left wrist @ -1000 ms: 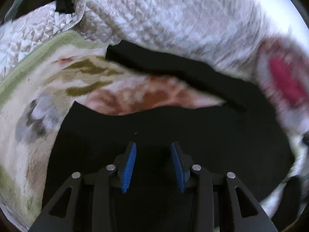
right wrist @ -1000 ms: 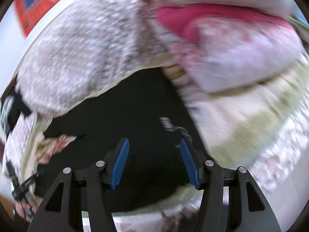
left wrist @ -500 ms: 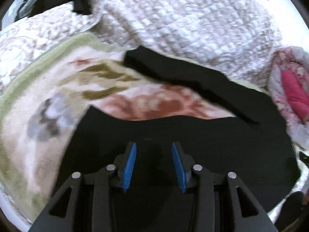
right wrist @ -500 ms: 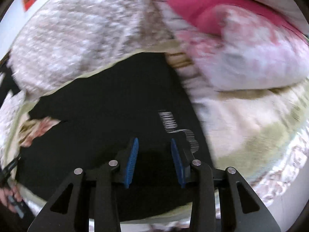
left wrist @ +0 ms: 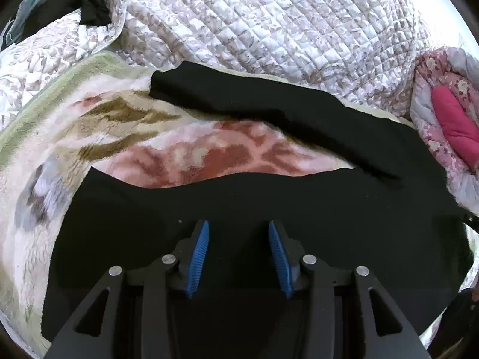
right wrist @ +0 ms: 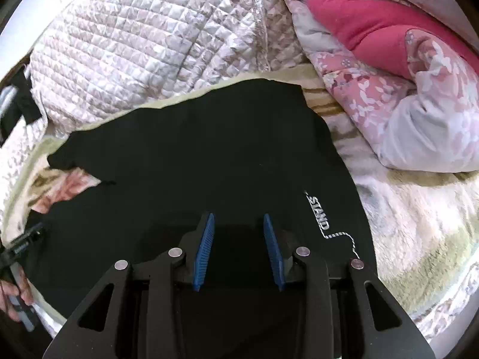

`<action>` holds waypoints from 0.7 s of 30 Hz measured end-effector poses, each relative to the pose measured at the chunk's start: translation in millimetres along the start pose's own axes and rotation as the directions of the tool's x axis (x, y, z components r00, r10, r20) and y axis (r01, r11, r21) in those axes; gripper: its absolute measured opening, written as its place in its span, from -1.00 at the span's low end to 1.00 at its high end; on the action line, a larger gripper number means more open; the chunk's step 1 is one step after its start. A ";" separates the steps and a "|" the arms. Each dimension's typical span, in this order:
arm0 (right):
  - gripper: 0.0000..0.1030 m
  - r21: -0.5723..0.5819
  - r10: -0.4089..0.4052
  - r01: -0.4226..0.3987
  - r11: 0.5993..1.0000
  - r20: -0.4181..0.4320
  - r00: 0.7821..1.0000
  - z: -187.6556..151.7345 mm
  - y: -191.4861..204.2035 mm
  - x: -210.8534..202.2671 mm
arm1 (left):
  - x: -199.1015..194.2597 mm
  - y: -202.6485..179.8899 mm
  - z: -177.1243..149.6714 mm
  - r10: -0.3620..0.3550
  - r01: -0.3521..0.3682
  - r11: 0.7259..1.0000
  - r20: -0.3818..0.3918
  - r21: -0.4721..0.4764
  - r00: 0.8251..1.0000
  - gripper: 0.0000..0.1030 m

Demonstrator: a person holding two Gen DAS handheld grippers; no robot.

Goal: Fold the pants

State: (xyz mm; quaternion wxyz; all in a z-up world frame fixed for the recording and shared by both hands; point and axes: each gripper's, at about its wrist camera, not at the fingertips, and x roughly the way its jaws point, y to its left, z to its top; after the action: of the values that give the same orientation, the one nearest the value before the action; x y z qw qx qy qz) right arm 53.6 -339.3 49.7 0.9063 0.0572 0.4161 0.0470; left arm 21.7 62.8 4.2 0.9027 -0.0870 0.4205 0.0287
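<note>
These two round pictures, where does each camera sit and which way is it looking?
Left wrist view: sits on the left hand-held gripper, looking forward and down along its open blue fingers at the black pants spread on a fleece blanket.
Right wrist view: sits on the right hand-held gripper, fingers open, facing the pants' waist end with its STAND lettering; the person's other hand shows at the left edge.
Shared: the pants, white quilt and pink floral comforter.
</note>
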 end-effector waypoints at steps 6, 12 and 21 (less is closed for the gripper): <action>-0.33 0.027 -0.030 0.031 0.999 -0.046 0.999 12.8 -9.3 29.6 | 7.6 -18.1 2.4 0.010 -0.009 0.998 -0.015 0.057 1.000 -0.12; -0.30 -0.019 0.039 -0.039 0.999 -0.018 0.999 -1.4 15.2 -0.7 | -14.2 -25.8 4.1 0.003 -0.003 0.999 -0.008 0.049 1.000 -0.12; -0.30 -0.214 0.153 -0.167 0.963 -0.077 0.985 -57.0 86.9 -19.9 | -49.1 -57.0 -20.3 -0.068 0.068 0.993 -0.005 0.095 0.998 -0.12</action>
State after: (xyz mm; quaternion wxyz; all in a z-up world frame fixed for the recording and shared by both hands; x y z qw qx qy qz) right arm -5.9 -252.3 40.1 0.8875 -0.0112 0.4292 0.1674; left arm -18.2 4.1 36.5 0.9058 -0.0583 0.4191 -0.0222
